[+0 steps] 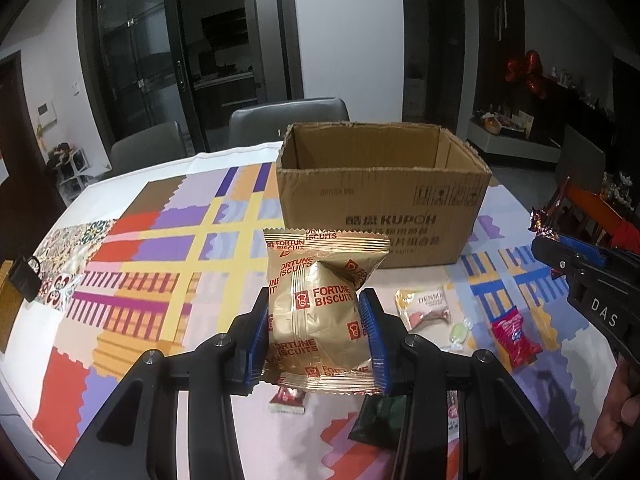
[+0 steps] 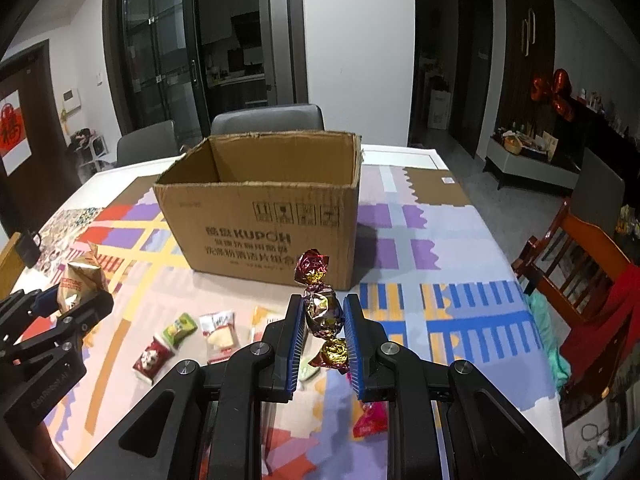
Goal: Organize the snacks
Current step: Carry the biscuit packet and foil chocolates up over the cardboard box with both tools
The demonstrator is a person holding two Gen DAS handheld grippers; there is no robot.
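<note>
My left gripper is shut on a gold Fortune Biscuits packet and holds it above the table, in front of the open cardboard box. It also shows in the right wrist view at the left with the packet. My right gripper is shut on a red-and-gold foil candy, held upright in front of the box. In the left wrist view the right gripper is at the right edge with the candy. The box interior shows no snacks.
Loose snacks lie on the patterned tablecloth: a white Denma packet, a green candy, a pink packet, a dark green packet, a small red one. Grey chairs stand behind the table, a wooden chair at the right.
</note>
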